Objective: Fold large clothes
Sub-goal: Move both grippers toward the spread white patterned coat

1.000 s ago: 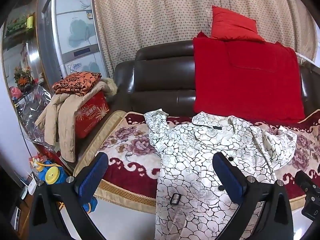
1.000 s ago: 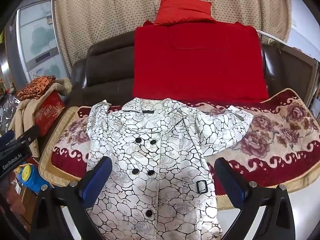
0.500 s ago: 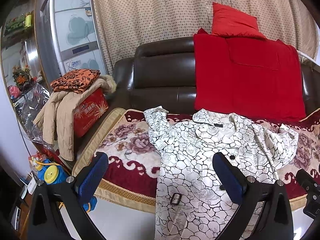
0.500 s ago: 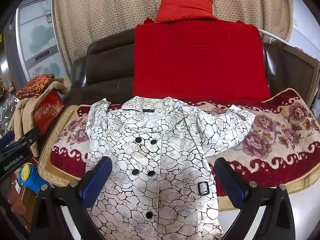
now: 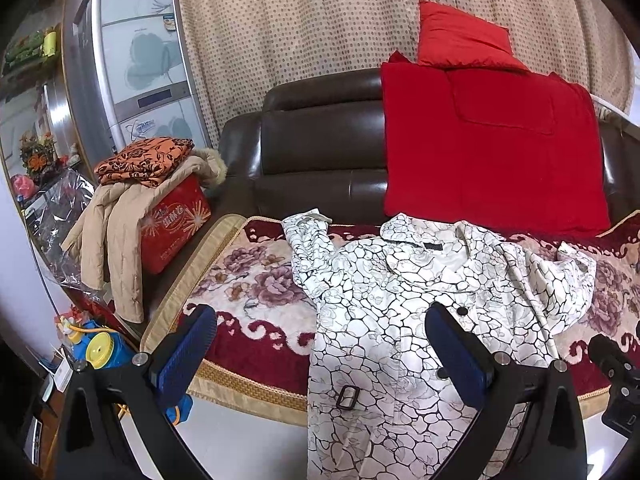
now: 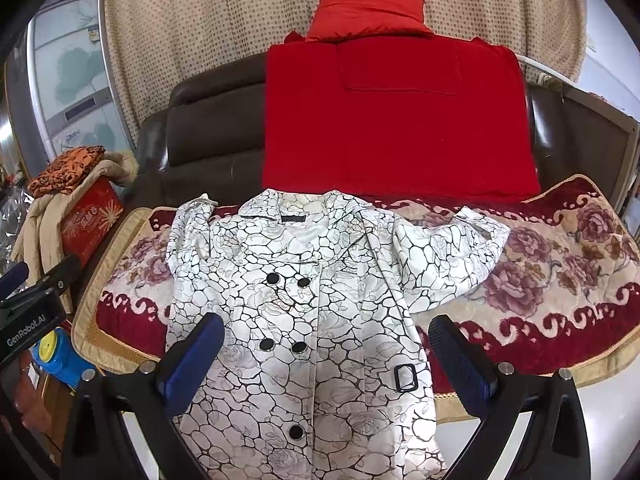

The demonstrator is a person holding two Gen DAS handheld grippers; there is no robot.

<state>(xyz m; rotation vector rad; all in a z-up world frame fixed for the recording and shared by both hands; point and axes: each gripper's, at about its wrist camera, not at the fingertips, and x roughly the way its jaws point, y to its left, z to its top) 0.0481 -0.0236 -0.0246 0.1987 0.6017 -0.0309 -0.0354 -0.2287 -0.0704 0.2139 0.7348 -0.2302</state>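
Coat (image 6: 304, 320) spread face up on the sofa (image 6: 208, 136), over the floral cover (image 6: 560, 280) — collar toward the backrest, hem hanging off the front edge. Sleeves bent in beside the body, one on each side. Belt buckle (image 6: 406, 377) near the coat's right edge in the right view. Left gripper (image 5: 320, 352) above the coat's left side, jaws wide apart, holding nothing. Right gripper (image 6: 326, 354) over the button front, jaws likewise apart and empty. Red blanket (image 6: 396, 120) draped on the backrest, red pillow (image 6: 368, 10) on top. Left of the sofa — red box (image 5: 176, 224) under a beige jacket (image 5: 116, 232).
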